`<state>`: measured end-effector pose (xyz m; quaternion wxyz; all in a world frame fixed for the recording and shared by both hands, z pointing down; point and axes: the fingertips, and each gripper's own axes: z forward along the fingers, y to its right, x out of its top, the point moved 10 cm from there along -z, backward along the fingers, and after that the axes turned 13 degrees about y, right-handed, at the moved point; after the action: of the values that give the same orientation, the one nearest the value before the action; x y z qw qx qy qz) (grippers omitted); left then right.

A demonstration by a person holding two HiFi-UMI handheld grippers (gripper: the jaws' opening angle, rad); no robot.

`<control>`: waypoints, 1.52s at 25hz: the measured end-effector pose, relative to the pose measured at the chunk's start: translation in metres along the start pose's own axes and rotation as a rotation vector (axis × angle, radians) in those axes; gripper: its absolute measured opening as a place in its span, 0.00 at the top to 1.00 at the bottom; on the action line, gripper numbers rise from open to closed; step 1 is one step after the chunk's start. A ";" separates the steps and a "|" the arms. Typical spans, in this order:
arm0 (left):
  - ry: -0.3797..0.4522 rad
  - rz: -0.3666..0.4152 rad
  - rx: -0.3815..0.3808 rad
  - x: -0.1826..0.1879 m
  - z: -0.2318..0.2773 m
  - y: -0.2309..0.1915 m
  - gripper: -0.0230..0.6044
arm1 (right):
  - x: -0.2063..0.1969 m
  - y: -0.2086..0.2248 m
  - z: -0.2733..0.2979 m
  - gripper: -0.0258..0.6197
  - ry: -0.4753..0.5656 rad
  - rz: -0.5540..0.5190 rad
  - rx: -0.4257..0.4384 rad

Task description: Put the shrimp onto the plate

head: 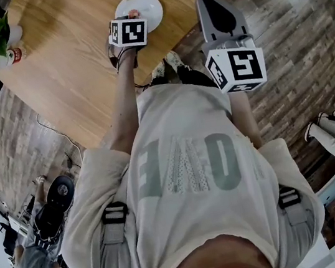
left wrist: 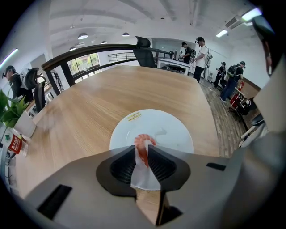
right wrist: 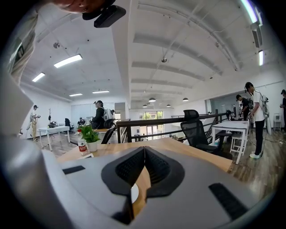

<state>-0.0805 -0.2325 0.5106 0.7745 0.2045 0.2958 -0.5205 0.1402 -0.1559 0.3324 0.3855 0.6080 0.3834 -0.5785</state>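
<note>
Over the plate (left wrist: 172, 129), the left gripper (left wrist: 142, 154) has its fingers clamped on the shrimp (left wrist: 144, 141). It is best lowered close to the plate's middle before they part, so it won't roll onto the surface (left wrist: 111, 94). Right of the plate, the right gripper (right wrist: 144, 154) hangs raised, fingers together and empty.

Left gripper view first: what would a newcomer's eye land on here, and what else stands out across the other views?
The pink shrimp stands out first, pinched between the jaws of the left gripper over the white plate on the big wooden table. Next is the right gripper, jaws together with nothing between them, held aside near the table's edge.
</note>
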 end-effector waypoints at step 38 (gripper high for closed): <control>1.258 0.016 0.007 0.138 -0.245 0.004 0.95 | 0.081 -0.029 0.027 0.93 0.301 -0.077 0.145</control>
<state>-0.0982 -0.1722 0.2365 0.4555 0.4763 0.6915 -0.2959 0.1058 -0.1671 0.2495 0.2563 0.6991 0.4169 -0.5212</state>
